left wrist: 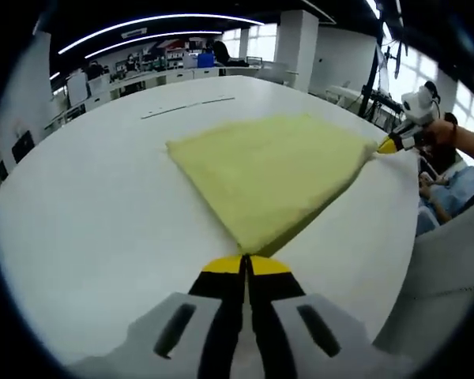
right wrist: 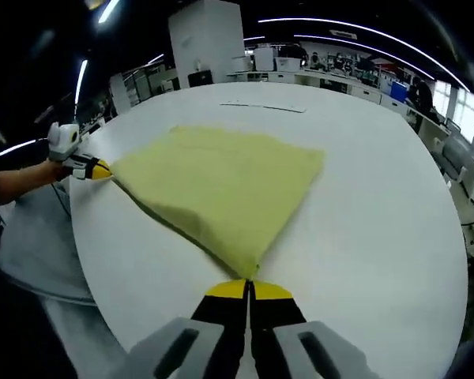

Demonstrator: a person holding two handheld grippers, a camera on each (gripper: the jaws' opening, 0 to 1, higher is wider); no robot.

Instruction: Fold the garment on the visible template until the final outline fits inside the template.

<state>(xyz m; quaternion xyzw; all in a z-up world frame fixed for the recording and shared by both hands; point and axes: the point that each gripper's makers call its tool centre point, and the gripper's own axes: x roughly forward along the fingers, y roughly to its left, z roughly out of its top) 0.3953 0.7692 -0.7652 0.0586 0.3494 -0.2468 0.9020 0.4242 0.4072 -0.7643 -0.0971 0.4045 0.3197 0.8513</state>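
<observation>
Left gripper (left wrist: 246,264) clamps near garment (left wrist: 272,174) corner | right gripper (right wrist: 248,289) clamps the other, cloth flat on white table (right wrist: 379,205) | advice: lift both corners level, keep edge taut, fold toward far template marks (left wrist: 186,106)

A wide white table (left wrist: 87,205) carries the things; its top is smooth and plain, and its near edge curves round. In the right gripper view the table (right wrist: 363,221) looks the same. A yellow cloth (left wrist: 268,170) lies flat on it, folded, with straight edges and sharp corners. In the right gripper view the cloth (right wrist: 221,185) reaches close to the table edge at two corners. Farther on the top there is a thin dark line (left wrist: 186,106), well apart from the cloth.
</observation>
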